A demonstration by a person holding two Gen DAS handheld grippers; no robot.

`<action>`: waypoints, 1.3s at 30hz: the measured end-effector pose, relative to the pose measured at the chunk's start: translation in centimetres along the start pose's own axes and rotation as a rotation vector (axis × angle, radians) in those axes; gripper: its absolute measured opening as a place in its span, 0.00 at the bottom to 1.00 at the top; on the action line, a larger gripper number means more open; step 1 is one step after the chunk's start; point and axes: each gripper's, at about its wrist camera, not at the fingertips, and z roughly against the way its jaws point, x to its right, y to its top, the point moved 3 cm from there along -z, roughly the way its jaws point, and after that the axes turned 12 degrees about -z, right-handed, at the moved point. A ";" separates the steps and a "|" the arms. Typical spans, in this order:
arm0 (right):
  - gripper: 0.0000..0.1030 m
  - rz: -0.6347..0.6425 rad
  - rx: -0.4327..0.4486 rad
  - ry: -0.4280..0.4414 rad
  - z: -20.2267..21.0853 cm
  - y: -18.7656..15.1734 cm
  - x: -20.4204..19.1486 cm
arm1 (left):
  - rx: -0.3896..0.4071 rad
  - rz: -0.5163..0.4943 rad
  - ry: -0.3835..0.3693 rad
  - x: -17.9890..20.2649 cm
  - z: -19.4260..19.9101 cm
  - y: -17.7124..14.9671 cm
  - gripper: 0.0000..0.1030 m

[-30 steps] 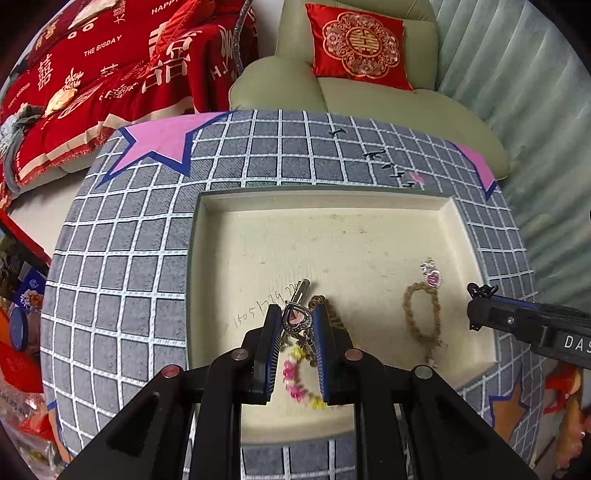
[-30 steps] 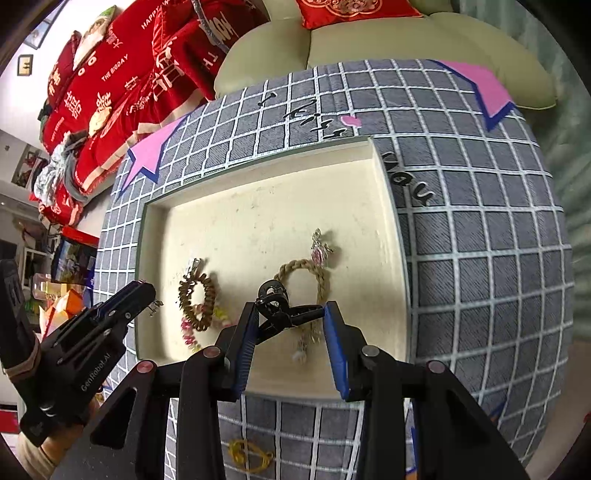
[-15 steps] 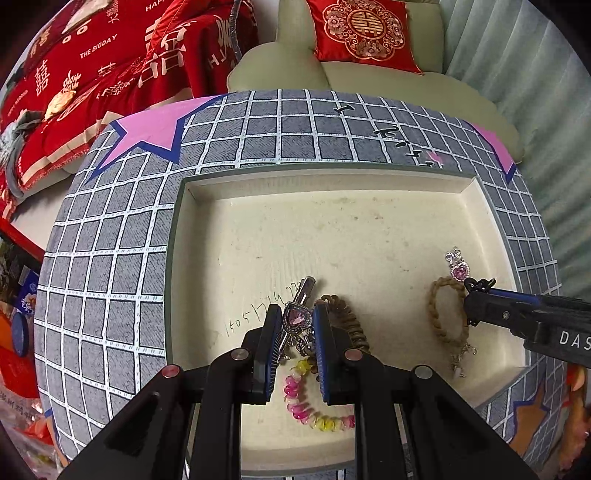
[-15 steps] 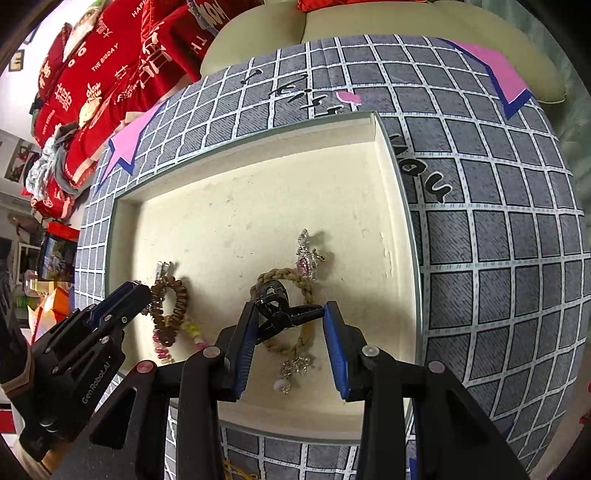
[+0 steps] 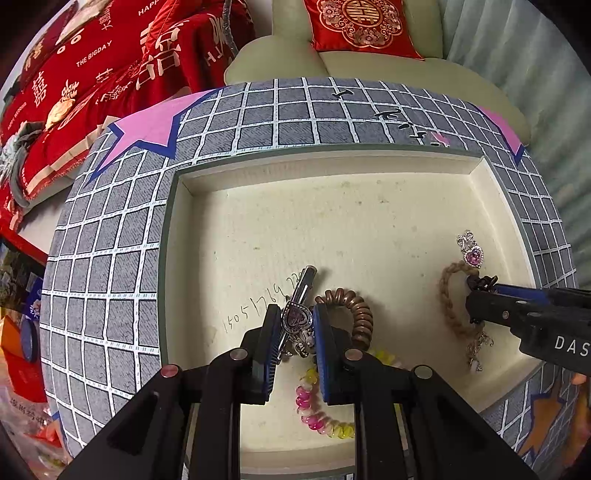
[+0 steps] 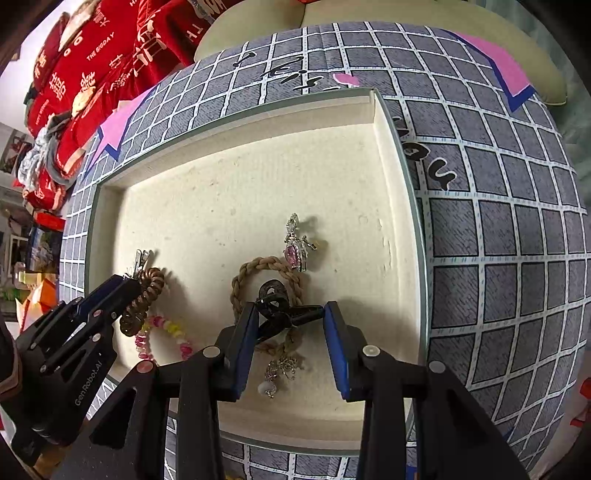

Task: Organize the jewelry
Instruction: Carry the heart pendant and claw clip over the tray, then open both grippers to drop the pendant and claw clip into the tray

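A cream tray (image 5: pixel 332 206) lies on a grey checked cloth. My left gripper (image 5: pixel 295 323) is shut on a silver hair clip with a purple heart (image 5: pixel 295 317), low over the tray's near left. A brown coil hair tie (image 5: pixel 360 314) and a pink-yellow bead bracelet (image 5: pixel 314 410) lie under it. My right gripper (image 6: pixel 290 317) is shut on a black claw clip (image 6: pixel 275 308), just above a braided tan bracelet (image 6: pixel 255 269). A pink heart pendant (image 6: pixel 293 251) lies beyond it. The right gripper also shows in the left wrist view (image 5: pixel 480 291).
The grey checked cloth (image 6: pixel 498 221) covers a round table. A beige sofa (image 5: pixel 369 66) with a red cushion (image 5: pixel 362 26) stands behind it. Red bedding (image 5: pixel 92 74) lies at the far left. Boxes and clutter (image 5: pixel 22 332) sit left of the table.
Both grippers have moved forward and lower over the tray, each keeping its clip. The tray and the jewelry in it look larger and nearer.
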 end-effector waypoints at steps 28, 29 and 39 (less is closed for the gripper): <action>0.77 -0.145 0.041 0.178 4.6 0.8 1.0 | -0.005 0.000 0.009 0.0 2.0 -0.1 1.00; 0.77 -0.151 0.042 0.185 4.8 0.8 1.1 | 0.014 0.012 0.031 -0.2 2.5 -0.1 1.00; 1.00 -0.188 0.085 0.259 7.2 -0.1 1.1 | 0.078 -0.013 0.050 -0.3 6.0 -0.6 1.00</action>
